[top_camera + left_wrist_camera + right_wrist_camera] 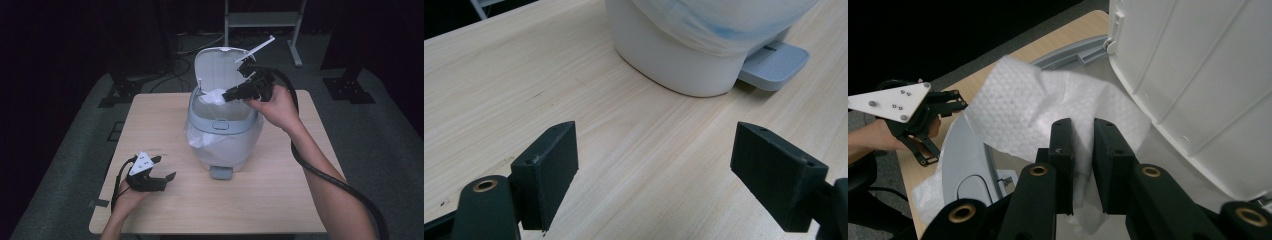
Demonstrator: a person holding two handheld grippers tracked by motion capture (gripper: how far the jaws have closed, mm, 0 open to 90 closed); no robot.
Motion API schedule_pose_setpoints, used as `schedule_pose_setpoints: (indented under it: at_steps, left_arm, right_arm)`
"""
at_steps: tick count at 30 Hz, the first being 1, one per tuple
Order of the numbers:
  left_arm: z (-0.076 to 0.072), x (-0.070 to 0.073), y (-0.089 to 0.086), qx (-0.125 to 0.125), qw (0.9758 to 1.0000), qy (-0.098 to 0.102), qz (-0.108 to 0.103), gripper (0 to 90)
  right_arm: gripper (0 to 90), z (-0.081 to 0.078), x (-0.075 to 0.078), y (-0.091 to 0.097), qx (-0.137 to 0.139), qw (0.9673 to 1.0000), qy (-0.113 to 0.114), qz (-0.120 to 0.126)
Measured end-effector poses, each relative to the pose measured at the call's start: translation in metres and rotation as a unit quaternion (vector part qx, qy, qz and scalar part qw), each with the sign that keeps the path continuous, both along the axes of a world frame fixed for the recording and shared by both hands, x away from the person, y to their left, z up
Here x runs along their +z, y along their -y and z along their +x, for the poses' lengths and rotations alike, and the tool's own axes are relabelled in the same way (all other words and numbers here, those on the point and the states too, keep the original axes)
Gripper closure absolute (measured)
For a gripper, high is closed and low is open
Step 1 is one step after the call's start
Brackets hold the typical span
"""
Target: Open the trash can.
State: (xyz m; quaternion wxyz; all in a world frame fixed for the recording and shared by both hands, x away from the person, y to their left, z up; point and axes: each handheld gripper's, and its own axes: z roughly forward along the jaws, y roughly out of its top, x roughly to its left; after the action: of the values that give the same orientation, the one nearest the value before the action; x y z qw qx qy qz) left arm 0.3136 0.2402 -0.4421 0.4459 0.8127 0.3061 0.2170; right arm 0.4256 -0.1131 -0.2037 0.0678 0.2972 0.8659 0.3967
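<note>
Step in hand: I'm dropping a paper towel (1048, 110) into the pedal bin (222, 135), lid (217, 67) standing up at the back.
Right tongs (230, 95): over the bin's mouth, jaws narrow with the towel's lower edge between them; in the right gripper view there's a sliver of gap beside the sheet, so I'd say the pinch is loose, barely holding if at all.
Left tongs (167, 167): jaws spread wide, nothing in them, resting low over the surface (280, 200) well clear of the bin.
Where the towel is: bunched above the bin opening, most of it fanned out ahead of my right tongs, one corner reaching toward the rim (1068, 52), the lid's inner face just beside it.
How to do it well: I'd keep the tongs centred over the liner bag (200, 137), lower a touch so the sheet clears the rim, then open fully and let it fall.
Watch for: the towel catching on the rim or clinging to a jaw as I pull away.
Pedal (774, 65): untouched at the bin's foot, near my left tongs.
</note>
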Motion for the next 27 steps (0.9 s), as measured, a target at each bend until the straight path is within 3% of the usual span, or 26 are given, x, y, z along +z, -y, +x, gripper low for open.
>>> schedule_pose_setpoints:
  at_steps: [10, 27]
  left_arm:
    - [0.0, 0.0, -0.001, 0.001, 1.0, 0.0, -0.001, 18.1]
    - [0.0, 0.0, 0.0, 0.001, 1.0, 0.001, -0.001, 18.0]
  right_arm:
    - [76.5, 0.002, -0.003, 0.001, -0.003, 1.0, 0.001, 0.0]
    - [82.1, 0.002, -0.005, 0.043, -0.033, 0.9994, 0.0, 0.004]
